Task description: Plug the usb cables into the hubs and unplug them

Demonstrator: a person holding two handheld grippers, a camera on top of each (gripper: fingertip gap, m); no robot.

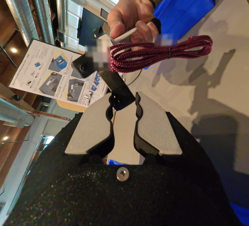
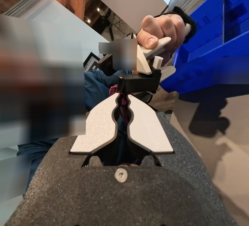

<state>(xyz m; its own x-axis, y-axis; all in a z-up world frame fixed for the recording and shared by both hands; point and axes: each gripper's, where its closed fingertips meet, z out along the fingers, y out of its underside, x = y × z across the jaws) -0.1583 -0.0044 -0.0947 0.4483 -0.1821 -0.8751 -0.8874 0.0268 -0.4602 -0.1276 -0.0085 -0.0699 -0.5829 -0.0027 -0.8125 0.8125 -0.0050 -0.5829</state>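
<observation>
The black hub (image 1: 118, 88) sits pinched at one end between the tips of the left gripper (image 1: 123, 101), held up off the table (image 1: 188, 87) and pointing toward the other gripper. In the right wrist view the same hub (image 2: 140, 83) lies crosswise just beyond the right gripper (image 2: 123, 96), whose fingers are pressed nearly together on the plug end of the maroon braided cable (image 2: 123, 112). The plug's tip is hidden behind the fingertips and the hub body, so whether it is already seated in a port cannot be told.

The rest of the cable (image 1: 161, 53) hangs as a tied bundle from the right gripper, close under the person's hand (image 1: 134, 21) in the left wrist view.

The main risks appear to be these. The hub is gripped only by its end, so a push from the plug that is off the port's line would likely twist it in the left fingers or slip it out. The right fingers hold a rounded braided part, so the plug may rotate or slide back under force. The swinging bundle adds weight that could drag the plug off line. The blue bin (image 2: 208, 52) stands close beside both tools, and a sideways jerk on unplugging could knock into it.
</observation>
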